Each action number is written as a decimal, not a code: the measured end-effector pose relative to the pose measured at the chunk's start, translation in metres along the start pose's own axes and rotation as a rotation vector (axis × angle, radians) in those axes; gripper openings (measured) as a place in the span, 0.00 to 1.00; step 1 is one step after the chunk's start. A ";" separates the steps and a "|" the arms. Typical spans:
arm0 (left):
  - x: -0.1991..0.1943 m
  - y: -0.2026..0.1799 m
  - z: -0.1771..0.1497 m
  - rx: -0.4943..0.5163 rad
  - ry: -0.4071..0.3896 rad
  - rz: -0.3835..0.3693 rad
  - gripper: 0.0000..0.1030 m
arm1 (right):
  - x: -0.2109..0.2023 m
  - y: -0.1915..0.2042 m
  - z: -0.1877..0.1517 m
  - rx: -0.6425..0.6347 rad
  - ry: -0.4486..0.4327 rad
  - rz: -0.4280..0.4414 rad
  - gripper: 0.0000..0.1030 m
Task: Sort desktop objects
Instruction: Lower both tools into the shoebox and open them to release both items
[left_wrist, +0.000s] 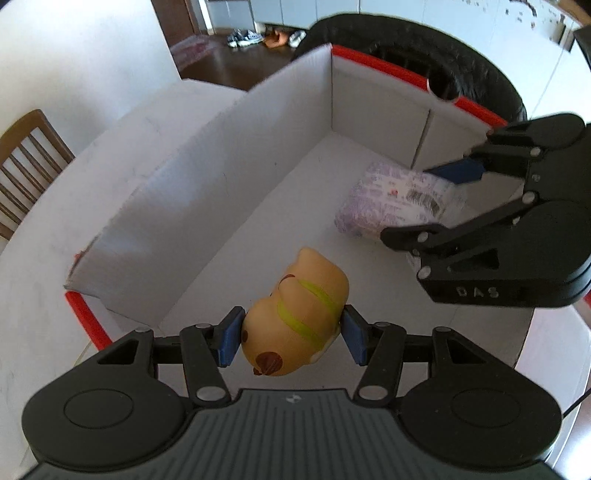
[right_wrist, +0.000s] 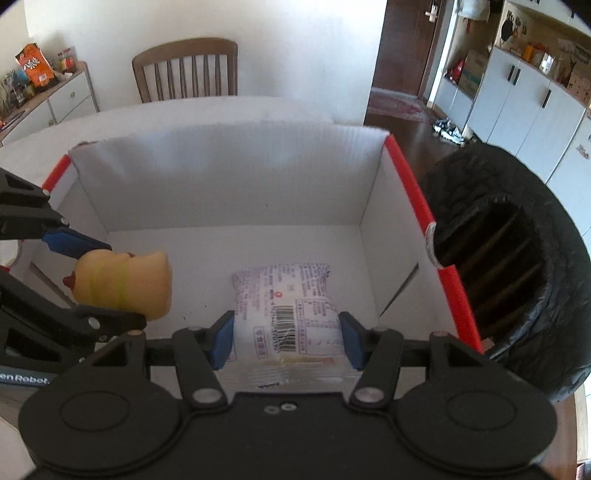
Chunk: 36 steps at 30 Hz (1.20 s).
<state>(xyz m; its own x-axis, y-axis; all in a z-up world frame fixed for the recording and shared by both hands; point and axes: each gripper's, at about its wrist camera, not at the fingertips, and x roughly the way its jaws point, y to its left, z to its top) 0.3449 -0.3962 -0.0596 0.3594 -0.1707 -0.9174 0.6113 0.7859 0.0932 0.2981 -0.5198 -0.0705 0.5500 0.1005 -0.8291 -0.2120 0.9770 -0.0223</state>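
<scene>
Left claw (left_wrist: 291, 341) grips toy (left_wrist: 295, 314), long axis forward; right claw (right_wrist: 287, 341) grips packet (right_wrist: 286, 310) lengthwise.

a home dining area. a wooden chair (right_wrist: 186, 70) stands at twelve o'clock behind the white table (right_wrist: 229, 107). shoes (right_wrist: 448, 129) lie by white cabinets (right_wrist: 517, 107) at two o'clock.

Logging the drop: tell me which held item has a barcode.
The white snack packet in the right claw; the left claw's yellow squishy toy has none.
</scene>
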 end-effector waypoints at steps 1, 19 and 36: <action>0.002 -0.001 0.000 0.006 0.009 0.002 0.54 | 0.001 0.000 0.000 -0.004 0.002 0.004 0.56; 0.025 -0.008 -0.008 0.063 0.099 -0.012 0.54 | 0.016 0.000 0.001 -0.011 0.089 0.006 0.57; 0.003 -0.009 -0.018 0.056 0.028 -0.024 0.72 | 0.010 -0.007 0.002 0.028 0.087 0.016 0.72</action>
<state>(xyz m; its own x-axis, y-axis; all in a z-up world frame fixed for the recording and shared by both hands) 0.3276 -0.3936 -0.0697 0.3248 -0.1724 -0.9300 0.6584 0.7470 0.0915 0.3066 -0.5253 -0.0775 0.4739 0.1004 -0.8748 -0.1966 0.9805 0.0060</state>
